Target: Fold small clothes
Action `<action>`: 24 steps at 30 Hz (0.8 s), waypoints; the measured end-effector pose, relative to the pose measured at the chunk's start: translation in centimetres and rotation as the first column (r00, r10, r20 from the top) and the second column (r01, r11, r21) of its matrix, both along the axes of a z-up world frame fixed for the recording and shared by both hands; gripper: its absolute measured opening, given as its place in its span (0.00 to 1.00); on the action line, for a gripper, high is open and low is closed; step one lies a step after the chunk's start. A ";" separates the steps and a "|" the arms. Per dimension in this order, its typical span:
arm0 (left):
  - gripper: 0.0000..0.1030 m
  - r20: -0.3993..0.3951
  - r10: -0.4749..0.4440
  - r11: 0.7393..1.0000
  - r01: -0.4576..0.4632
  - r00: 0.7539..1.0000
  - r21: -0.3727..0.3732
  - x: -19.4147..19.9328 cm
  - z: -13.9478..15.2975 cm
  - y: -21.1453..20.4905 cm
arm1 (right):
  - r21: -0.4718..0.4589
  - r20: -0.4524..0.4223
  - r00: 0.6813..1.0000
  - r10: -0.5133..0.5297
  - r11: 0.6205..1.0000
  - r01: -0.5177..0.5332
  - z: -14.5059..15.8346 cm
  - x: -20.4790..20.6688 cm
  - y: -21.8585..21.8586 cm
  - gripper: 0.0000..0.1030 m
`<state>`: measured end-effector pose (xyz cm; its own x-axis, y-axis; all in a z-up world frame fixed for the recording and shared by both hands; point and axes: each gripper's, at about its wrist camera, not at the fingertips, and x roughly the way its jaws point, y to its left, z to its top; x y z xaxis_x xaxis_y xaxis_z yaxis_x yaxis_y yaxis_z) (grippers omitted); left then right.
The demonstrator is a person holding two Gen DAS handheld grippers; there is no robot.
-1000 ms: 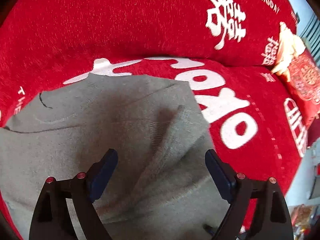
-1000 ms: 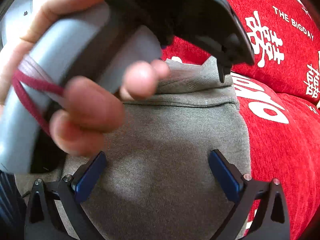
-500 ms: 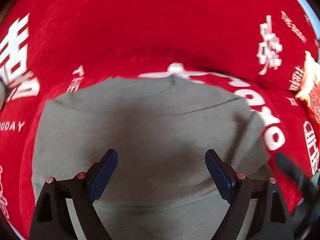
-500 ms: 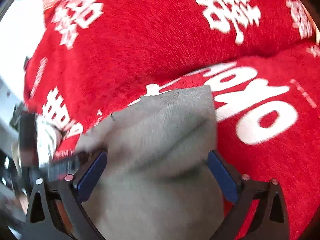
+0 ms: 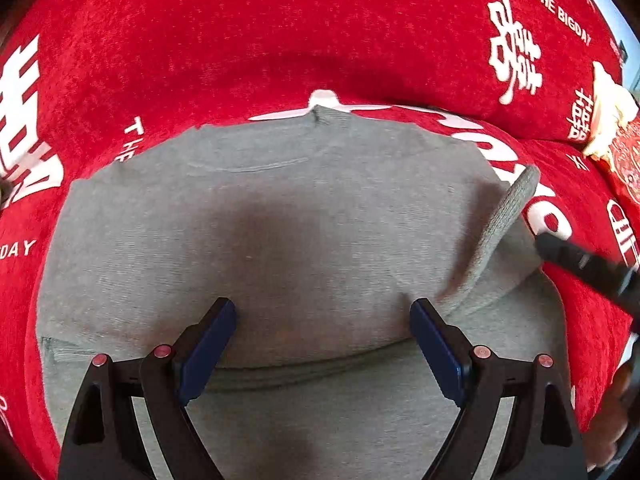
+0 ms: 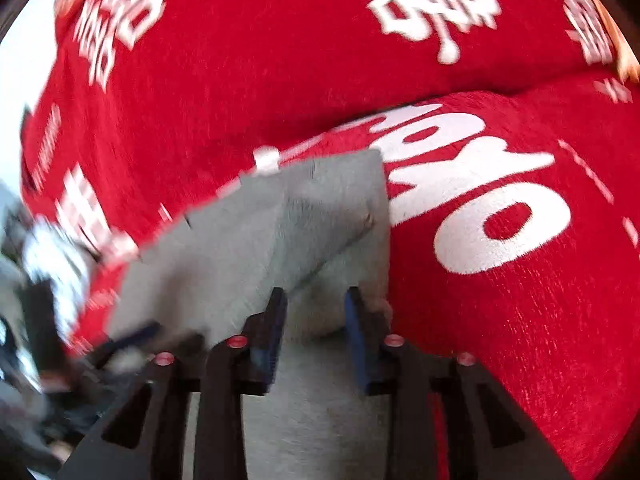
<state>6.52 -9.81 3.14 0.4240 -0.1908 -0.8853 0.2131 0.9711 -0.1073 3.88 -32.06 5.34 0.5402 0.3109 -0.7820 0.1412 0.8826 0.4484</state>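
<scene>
A small grey knit garment lies spread on a red sofa cover. Its right side is folded over, and a grey sleeve lies across that fold. My left gripper is open and empty just above the garment's near part. My right gripper hovers over the garment's right edge with its jaws half closed and a gap between them; grey cloth lies in that gap. The right gripper's dark body also shows in the left wrist view at the right.
The red sofa cover with white lettering covers seat and backrest. A red and cream cushion sits at the far right. Blurred dark and white objects lie off the sofa's left edge.
The left gripper swung left and pulled back, so the whole garment now shows. The right gripper moved away from the left hand to the garment's right edge, and its jaws narrowed from wide open.
</scene>
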 end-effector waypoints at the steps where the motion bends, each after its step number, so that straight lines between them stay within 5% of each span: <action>1: 0.87 0.001 -0.002 1.000 0.002 1.000 -0.001 0.0 0.0 0.0 | 0.022 0.008 1.000 -0.017 1.000 0.017 0.2 0.1 -0.3 0.79; 2: 0.87 0.002 -0.001 1.000 0.001 1.000 -0.003 -0.1 0.0 0.1 | 0.046 0.018 0.999 -0.037 0.998 0.036 0.4 0.5 -0.6 0.87; 5: 0.87 0.021 -0.020 1.000 0.020 1.000 0.011 -0.7 -0.1 -0.1 | 0.131 0.025 0.999 -0.047 0.990 0.043 0.8 1.9 -0.8 0.87; 8: 0.87 0.032 -0.030 0.999 0.029 0.999 0.016 -0.9 -0.2 -0.2 | 0.164 -0.003 1.000 -0.018 0.986 0.018 0.8 2.5 0.0 0.78; 10: 0.89 0.033 -0.030 0.999 0.029 0.999 0.013 -0.9 -0.3 -0.2 | 0.159 -0.028 0.999 0.031 0.987 -0.026 0.3 3.0 0.8 0.60; 12: 0.90 0.034 -0.035 0.999 0.034 0.999 0.018 -1.0 -0.4 -0.3 | 0.112 -0.086 0.995 0.058 0.993 -0.048 -0.6 3.7 1.7 0.53; 14: 0.92 0.041 -0.042 0.999 0.041 0.998 0.029 -1.1 -0.4 -0.6 | 0.106 -0.128 0.991 0.043 0.994 -0.030 -1.7 4.3 1.6 0.33; 15: 0.92 0.040 -0.045 0.999 0.043 0.998 0.028 -1.1 -0.4 -0.6 | 0.119 -0.136 0.990 0.039 0.993 -0.023 -2.1 4.6 1.4 0.13; 16: 0.92 0.037 -0.044 0.999 0.044 0.998 0.022 -0.9 -0.3 -0.5 | 0.131 -0.139 0.990 0.028 0.991 -0.010 -2.3 4.9 1.3 0.11; 18: 0.92 0.023 -0.024 0.999 0.024 0.999 -0.026 -0.5 0.1 0.3 | 0.131 -0.066 0.997 0.043 0.991 -0.034 -1.2 4.8 1.6 0.10; 21: 0.92 0.005 0.027 0.996 -0.027 1.000 -0.089 0.3 0.2 1.7 | 0.025 0.174 0.971 0.164 0.985 -0.171 3.2 3.7 4.3 0.10; 24: 0.92 0.006 0.028 0.997 -0.027 1.000 -0.069 0.3 0.0 1.7 | -0.022 0.211 0.959 0.190 0.982 -0.189 3.7 3.2 4.9 0.10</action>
